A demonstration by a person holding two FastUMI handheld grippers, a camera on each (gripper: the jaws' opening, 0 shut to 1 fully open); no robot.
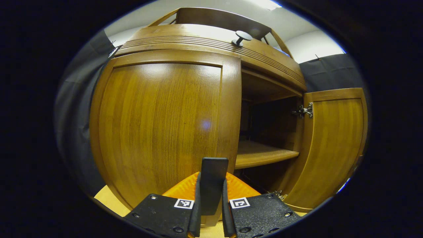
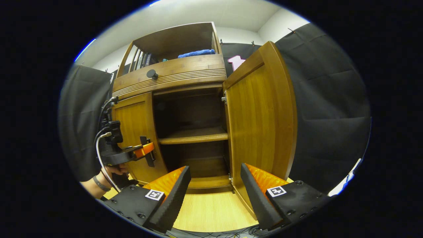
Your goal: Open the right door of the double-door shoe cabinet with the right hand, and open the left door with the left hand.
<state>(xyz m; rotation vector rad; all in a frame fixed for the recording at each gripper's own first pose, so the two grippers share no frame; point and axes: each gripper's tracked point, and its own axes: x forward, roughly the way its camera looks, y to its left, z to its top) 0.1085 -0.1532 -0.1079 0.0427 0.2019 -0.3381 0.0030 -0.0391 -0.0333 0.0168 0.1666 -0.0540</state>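
We see the right door (image 2: 261,115) swung wide, our right claw (image 2: 214,193) spread and empty. Our left claw (image 1: 211,195) pinches the closed left door (image 1: 158,129) by its stiff free edge; we judge it swings easily.

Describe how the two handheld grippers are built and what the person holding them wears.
Each gripper has black textured finger plates with screws, a small square black-and-white marker on each plate, orange ribbed inner parts and black foam pads. That goes for the left gripper and the right gripper. In the right gripper view the left one has a black body with black and white cables. The hand holding it has a dark wristband.
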